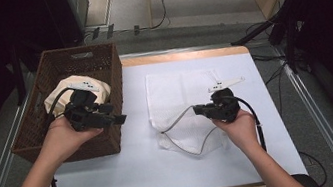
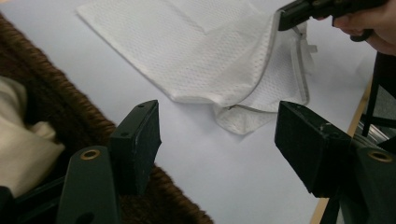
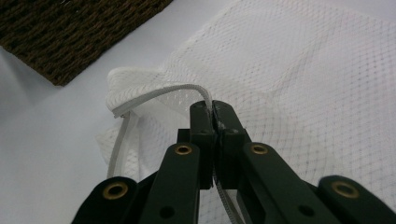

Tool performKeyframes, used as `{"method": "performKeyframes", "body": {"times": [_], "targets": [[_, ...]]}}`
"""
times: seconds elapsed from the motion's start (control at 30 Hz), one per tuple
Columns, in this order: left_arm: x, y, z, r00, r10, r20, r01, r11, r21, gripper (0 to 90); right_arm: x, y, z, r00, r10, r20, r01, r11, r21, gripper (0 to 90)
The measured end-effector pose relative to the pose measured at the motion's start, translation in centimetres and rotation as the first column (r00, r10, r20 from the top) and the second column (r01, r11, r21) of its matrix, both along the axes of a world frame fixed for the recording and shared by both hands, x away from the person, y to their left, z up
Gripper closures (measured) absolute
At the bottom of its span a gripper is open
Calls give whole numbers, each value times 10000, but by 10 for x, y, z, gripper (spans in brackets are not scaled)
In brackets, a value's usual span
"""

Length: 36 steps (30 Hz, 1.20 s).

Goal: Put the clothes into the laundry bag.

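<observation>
Two hand-held grippers are held over the white worktop (image 1: 116,172). The right hand-held gripper (image 3: 213,108) is clamped on the grey corded rim of a white mesh laundry bag (image 1: 176,102), lifted at the bag's near open edge; the rest of the bag lies flat at mid-worktop. The left hand-held gripper (image 2: 217,135) is held with jaws wide apart and nothing between them, above the right-hand rim of a brown woven wicker basket (image 1: 33,129), in which a cream cloth (image 1: 78,90) is seen. Bare worktop is left between basket and bag.
</observation>
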State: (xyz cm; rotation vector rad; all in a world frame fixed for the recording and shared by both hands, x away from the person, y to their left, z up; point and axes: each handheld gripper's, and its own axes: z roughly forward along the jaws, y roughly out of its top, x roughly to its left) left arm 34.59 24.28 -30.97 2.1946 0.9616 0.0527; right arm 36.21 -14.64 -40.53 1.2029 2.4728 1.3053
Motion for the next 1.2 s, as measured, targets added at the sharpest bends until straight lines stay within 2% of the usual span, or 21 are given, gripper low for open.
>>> {"method": "performKeyframes", "body": {"times": [0.2, 0.43, 0.53, 0.57, 0.7, 0.8, 0.9, 1.0, 1.07, 1.1, 1.17, 1.2], "targets": [[13, 23, 4, 9988, 469, 104, -469, 9989, 42, 322, -2, 0, -1, 10000, 41, 60, -41, 10000, -36, 890], [28, 47, 7, 9944, 1028, 222, -1035, 9942, 306, 315, -4, 2, -2, 10000, 32, 21, -32, 9999, -96, 890], [33, 52, 6, 9933, 1144, 170, -1148, 9930, 262, 306, -4, 2, -3, 10000, 25, 16, -25, 9999, -119, 890], [37, 55, 2, 9931, 1135, 286, -1145, 9928, 344, 276, -3, 2, -3, 10000, -16, 2, 17, 9999, -167, 890], [44, 60, -4, 9918, 1233, 326, -1246, 9913, 428, 258, -1, 3, -3, 10000, -27, -2, 27, 9999, -147, 890], [52, 68, -9, 9878, 1511, 373, -1527, 9873, 440, 210, -1, 5, -5, 10000, 2, 3, -2, 9997, -241, 891], [59, 75, -14, 9851, 1695, 299, -1707, 9843, 453, 205, -1, 5, -5, 10000, 16, 4, -16, 9997, -247, 890], [69, 84, -21, 9796, 1977, 356, -1994, 9785, 527, 123, -2, 4, -5, 10000, -24, -10, 24, 9996, -286, 891], [71, 86, -23, 9781, 2053, 345, -2068, 9772, 483, 94, -2, 3, -5, 10000, 9, -36, -10, 9995, -310, 891], [74, 90, -25, 9726, 2280, 451, -2303, 9717, 528, 67, -2, 3, -5, 10000, 21, -21, -22, 9995, -323, 890], [76, 92, -27, 9711, 2352, 406, -2372, 9700, 536, 46, -2, 3, -6, 10000, 33, -8, -33, 9995, -312, 891], [78, 94, -29, 9683, 2450, 489, -2478, 9667, 638, 31, -2, 3, -6, 10000, 36, -3, -36, 9995, -321, 891]]}}
